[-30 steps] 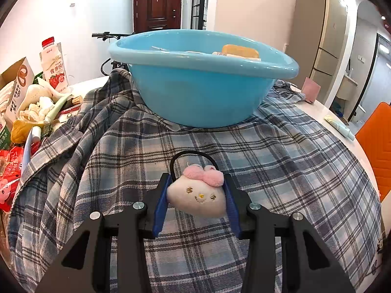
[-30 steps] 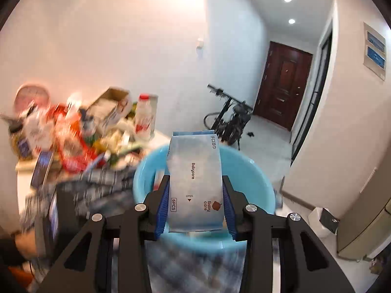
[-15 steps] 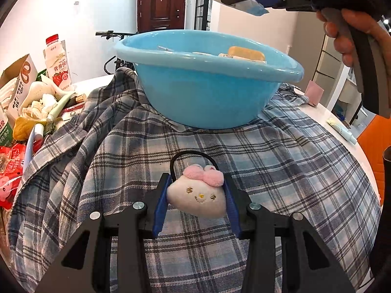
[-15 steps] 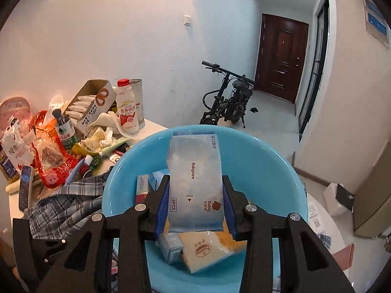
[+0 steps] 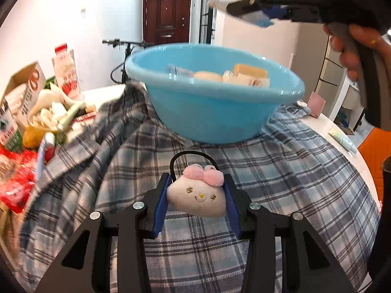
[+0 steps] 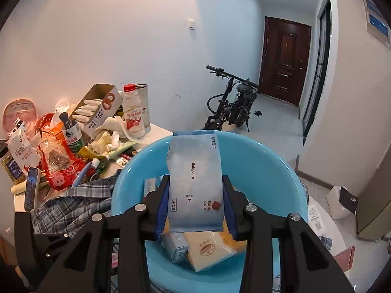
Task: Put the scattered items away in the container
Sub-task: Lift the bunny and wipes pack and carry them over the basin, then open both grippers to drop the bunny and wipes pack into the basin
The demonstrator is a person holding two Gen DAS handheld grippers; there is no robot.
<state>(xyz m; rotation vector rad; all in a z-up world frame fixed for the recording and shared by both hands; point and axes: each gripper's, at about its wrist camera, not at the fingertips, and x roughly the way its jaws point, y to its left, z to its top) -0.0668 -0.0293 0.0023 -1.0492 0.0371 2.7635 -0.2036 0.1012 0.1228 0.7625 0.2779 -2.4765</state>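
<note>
Two grippers show, each clamped on something. At the far left of the table lies a heap of clutter (image 6: 61, 151): snack packets, a cardboard box, a milk bottle (image 6: 133, 112) and a phone (image 6: 31, 188). A plaid shirt (image 5: 195, 171) is spread over the table, and the blue basin (image 5: 210, 112) sits on top of it. The left gripper (image 5: 196, 195) hangs low over the shirt, in front of the basin, its blue pads pressed against both sides of a small white plush toy (image 5: 195, 199) with a pink bow and a black loop. The basin already holds a few packets and a small box (image 6: 176, 244). Above its open mouth, the right gripper (image 6: 195, 195) is closed on a flat pack of wet wipes (image 6: 194, 178), which stands up between the pads. A hand (image 5: 354, 48) at the upper right holds that gripper's handle.
</note>
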